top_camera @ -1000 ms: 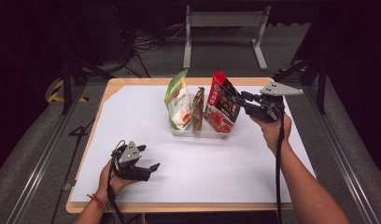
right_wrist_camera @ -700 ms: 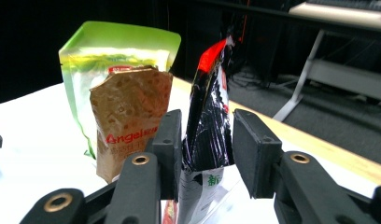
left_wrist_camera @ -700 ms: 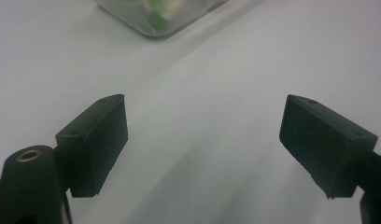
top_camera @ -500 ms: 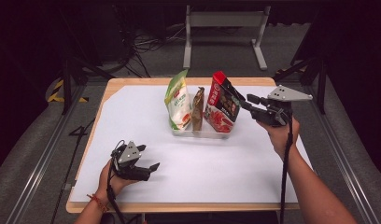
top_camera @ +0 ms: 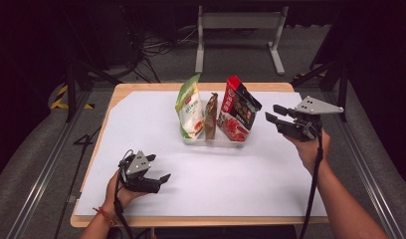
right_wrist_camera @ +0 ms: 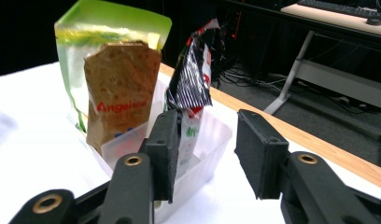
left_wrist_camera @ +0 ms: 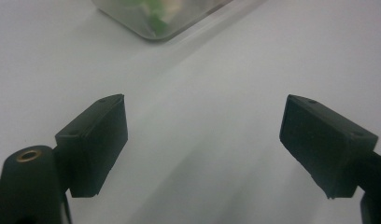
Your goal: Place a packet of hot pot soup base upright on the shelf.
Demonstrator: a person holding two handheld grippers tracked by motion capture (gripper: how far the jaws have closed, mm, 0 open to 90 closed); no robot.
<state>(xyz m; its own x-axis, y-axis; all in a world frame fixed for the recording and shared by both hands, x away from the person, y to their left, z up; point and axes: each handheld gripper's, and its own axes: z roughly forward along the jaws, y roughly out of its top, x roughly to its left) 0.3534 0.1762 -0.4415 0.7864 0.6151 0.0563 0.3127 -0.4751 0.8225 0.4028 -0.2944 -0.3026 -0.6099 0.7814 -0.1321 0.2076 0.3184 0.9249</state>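
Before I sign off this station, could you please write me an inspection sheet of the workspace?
Surface: wooden table under a white sheet, flat.
Job's things: clear tray holding three upright packets: green bag, brown packet, red bag.
Clutter: nothing seen.
Grippers: left gripper low over the sheet, open, nothing between its jaws; right gripper just right of the red bag, jaws just been opening, nothing between them.
Cables: one trails from each gripper along the forearm; more lie on the floor behind.
Surroundings: grey floor, metal frame behind the table, dark room.
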